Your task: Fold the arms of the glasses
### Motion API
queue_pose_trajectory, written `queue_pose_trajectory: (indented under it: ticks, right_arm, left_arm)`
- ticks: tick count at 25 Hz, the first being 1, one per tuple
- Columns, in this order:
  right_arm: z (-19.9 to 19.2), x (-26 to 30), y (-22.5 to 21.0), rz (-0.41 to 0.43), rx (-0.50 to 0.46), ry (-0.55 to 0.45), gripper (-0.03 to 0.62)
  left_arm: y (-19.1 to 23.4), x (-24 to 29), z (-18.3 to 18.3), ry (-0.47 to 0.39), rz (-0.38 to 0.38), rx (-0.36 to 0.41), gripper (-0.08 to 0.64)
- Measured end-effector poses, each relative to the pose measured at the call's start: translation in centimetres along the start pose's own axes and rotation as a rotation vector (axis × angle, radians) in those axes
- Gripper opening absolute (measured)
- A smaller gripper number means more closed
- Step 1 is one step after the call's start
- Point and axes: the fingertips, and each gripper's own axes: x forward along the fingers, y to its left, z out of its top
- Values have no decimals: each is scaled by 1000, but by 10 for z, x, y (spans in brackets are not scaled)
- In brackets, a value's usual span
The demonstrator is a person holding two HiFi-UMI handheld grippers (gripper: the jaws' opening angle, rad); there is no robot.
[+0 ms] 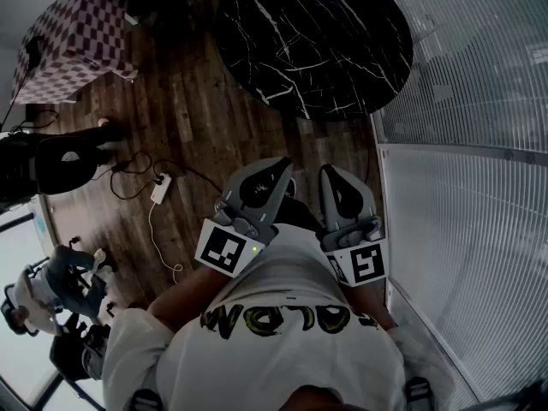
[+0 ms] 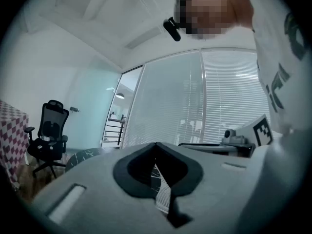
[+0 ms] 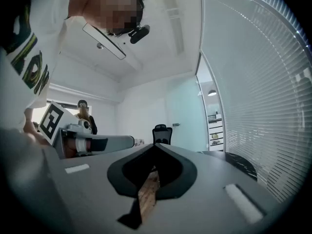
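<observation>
No glasses show in any view. I hold both grippers close against my chest, pointing level over the wooden floor. In the head view the left gripper [image 1: 281, 163] and the right gripper [image 1: 330, 171] lie side by side, their marker cubes near my white shirt. In the left gripper view the left gripper [image 2: 156, 145] has its jaws meeting at the tip with nothing between them. The right gripper [image 3: 157, 145] is likewise shut and empty in its own view.
A round black marble table [image 1: 317, 41] stands ahead, a pink checkered box [image 1: 77, 37] at far left. A power strip [image 1: 160, 188] with a cable lies on the floor beside a black office chair [image 1: 51, 157]. Window blinds [image 1: 462, 187] run along the right. Another person [image 3: 84, 113] stands in the background.
</observation>
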Motion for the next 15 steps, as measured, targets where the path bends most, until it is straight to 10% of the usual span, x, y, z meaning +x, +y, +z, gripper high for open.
queue_pose_trajectory:
  ticks: [15]
  right_arm:
    - [3,-15,-24,-34,-9,-27,0]
  left_arm:
    - [-24,15,-7,22,-61,33,3]
